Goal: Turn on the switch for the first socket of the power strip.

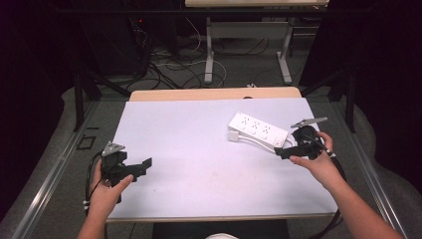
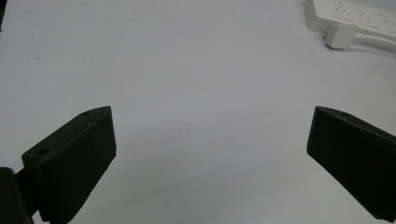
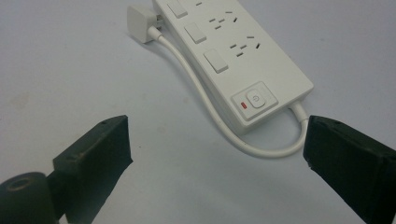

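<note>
power strip (image 1: 258, 130) sits on the bench's right side, right tool (image 1: 282, 152) wide and empty just beside its switch end; go in slow and square across the body. left tool (image 1: 145, 165) wide too, well apart

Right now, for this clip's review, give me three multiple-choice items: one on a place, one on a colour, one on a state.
1. Where does the power strip lie on the table?
A. near the left tool
B. near the right tool
C. at the near edge's middle

2. What colour is the power strip?
A. white
B. black
C. grey

3. How do the right tool's jaws stand?
A. shut on the cable
B. shut on nothing
C. open

Key: 1 B, it lies just ahead of the right tool; 2 A, its body is white; 3 C, the jaws stand wide apart, pressing nothing.
</note>
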Demonstrator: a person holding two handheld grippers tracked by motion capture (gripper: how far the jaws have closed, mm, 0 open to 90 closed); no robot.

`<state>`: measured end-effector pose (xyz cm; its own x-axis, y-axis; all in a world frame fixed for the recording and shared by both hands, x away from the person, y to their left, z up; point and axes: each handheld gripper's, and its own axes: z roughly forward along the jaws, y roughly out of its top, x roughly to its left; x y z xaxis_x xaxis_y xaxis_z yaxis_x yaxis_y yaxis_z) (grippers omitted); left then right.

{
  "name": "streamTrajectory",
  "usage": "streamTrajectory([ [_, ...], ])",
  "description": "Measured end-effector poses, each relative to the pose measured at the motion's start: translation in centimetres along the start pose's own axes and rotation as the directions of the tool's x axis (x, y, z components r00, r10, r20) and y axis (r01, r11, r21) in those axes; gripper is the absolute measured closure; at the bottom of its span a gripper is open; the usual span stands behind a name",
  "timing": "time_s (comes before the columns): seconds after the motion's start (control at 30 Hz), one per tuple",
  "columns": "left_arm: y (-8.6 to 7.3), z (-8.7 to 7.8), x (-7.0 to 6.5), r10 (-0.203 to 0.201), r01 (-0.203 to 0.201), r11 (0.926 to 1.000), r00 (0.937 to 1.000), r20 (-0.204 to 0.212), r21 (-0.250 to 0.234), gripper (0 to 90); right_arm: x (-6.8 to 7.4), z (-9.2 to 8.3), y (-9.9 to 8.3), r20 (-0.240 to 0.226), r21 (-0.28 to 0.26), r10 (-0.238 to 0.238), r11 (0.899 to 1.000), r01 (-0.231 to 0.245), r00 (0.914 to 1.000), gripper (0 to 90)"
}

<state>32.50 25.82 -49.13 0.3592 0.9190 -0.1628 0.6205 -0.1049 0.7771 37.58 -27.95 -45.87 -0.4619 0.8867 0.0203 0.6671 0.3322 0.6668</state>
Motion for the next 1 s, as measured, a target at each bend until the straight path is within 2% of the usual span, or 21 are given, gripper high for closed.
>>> streamTrajectory([
  [0.17, 0.0, 0.0, 0.0, -0.001, 0.001, 1.0000, 1.0000, 0.002, 0.004, 1.2, 0.3, 0.2, 1.2, -0.007, 0.008, -0.019, 1.000, 0.019, 0.9998, 7.8],
  [0.57, 0.0, 0.0, 0.0, -0.001, 0.001, 1.0000, 1.0000, 0.001, 0.000, 1.2, 0.4, 0.6, 3.0, -0.006, 0.040, -0.028, 0.999, 0.028, 0.9996, 7.8],
  [1.0, -0.1, 0.1, 0.0, -0.003, 0.003, 1.0000, 1.0000, 0.003, 0.002, 1.3, 0.2, 1.3, 5.5, 0.026, 0.064, -0.046, 0.997, 0.044, 0.9986, 12.0],
])
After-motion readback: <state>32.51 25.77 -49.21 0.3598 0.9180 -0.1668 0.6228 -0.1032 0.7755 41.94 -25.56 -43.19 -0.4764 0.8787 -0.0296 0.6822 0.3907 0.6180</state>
